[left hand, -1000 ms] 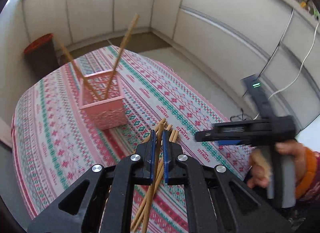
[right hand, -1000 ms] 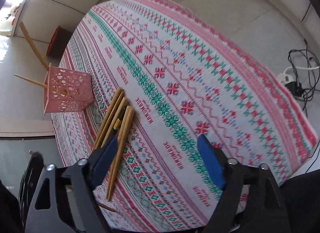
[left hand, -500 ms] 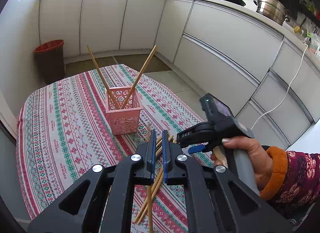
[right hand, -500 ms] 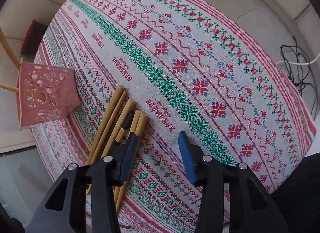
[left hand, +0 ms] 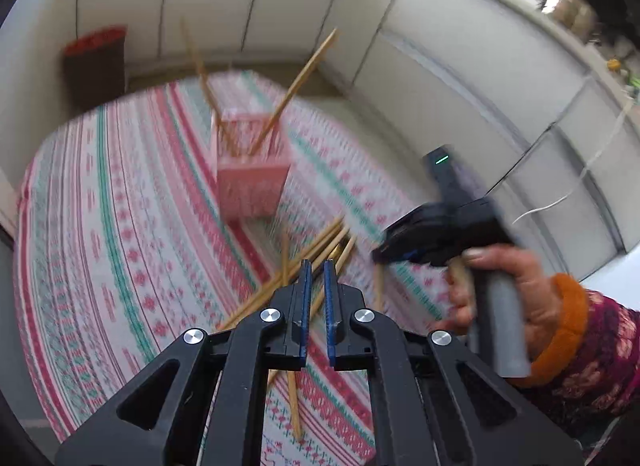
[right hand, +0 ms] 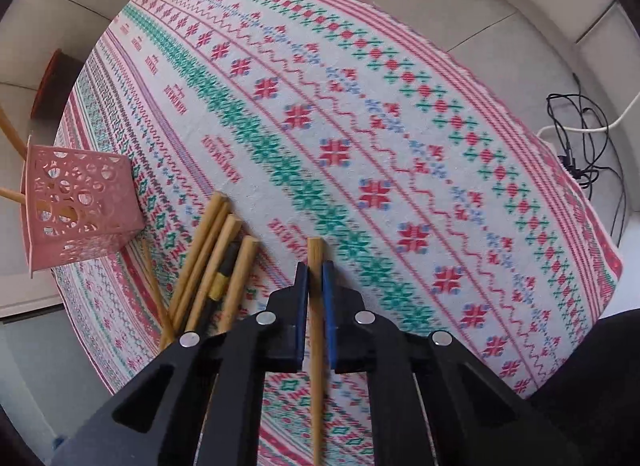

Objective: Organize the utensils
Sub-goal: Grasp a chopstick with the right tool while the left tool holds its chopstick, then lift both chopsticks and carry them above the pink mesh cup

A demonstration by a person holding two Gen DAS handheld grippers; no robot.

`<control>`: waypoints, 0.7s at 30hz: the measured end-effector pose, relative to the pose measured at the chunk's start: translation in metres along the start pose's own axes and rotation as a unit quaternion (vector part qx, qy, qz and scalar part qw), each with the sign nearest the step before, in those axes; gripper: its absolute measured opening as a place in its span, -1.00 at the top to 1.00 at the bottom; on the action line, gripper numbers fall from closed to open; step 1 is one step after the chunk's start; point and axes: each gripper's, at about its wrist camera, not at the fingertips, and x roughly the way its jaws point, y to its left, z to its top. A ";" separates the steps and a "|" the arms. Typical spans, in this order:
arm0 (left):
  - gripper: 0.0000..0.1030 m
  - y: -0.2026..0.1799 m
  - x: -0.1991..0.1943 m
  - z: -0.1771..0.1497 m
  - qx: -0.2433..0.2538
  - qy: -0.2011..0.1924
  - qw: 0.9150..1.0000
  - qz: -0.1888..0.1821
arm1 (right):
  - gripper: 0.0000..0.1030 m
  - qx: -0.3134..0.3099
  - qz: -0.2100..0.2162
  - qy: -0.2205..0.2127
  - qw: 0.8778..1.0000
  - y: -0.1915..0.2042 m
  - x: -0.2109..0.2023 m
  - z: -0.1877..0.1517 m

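Right hand-held gripper (right hand: 315,272): jaws have just been closing and now pinch a single wooden chopstick (right hand: 316,306) between the blue pads. The stick runs lengthwise through the narrow gap, its blunt end poking out just past the fingertips, above the patterned tablecloth (right hand: 400,113) on the counter.

Left hand-held gripper (left hand: 316,266): jaws nearly together, a slim gap between the pads. A chopstick (left hand: 295,406) shows below the jaws and a tip (left hand: 284,250) shows above them, roughly in line; whether the pads actually press on it cannot be told. This view is motion-blurred.

Just left of the right gripper: loose bundle of chopsticks (right hand: 208,262) lying on the cloth, side by side and fanned slightly, one dark stick with a yellow band among them.

Right side of the left wrist view: a hand (left hand: 500,290) with an orange cuff grips the right tool's grey handle.

Farther back: pink perforated basket (right hand: 76,205) standing on the cloth, beyond the bundle, not touching it. Two chopsticks (left hand: 296,85) stand in it, leaning apart in a V.

Beyond the counter: white cabinet fronts (left hand: 440,77) and a dark bin with a red rim (left hand: 96,61) on the floor.
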 end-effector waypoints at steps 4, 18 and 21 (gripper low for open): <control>0.85 0.010 0.054 -0.008 -0.025 0.090 0.995 0.039 | 0.85 -0.006 0.019 -0.002 1.000 -0.015 -0.004 0.002; 0.65 -0.008 0.127 0.024 -0.020 0.061 0.991 0.114 | 0.88 -0.031 0.112 0.009 0.993 -0.070 -0.010 -0.005; 0.65 -0.005 0.140 0.025 -0.019 0.071 0.989 0.131 | 0.88 -0.029 0.126 0.016 0.992 -0.079 -0.010 -0.005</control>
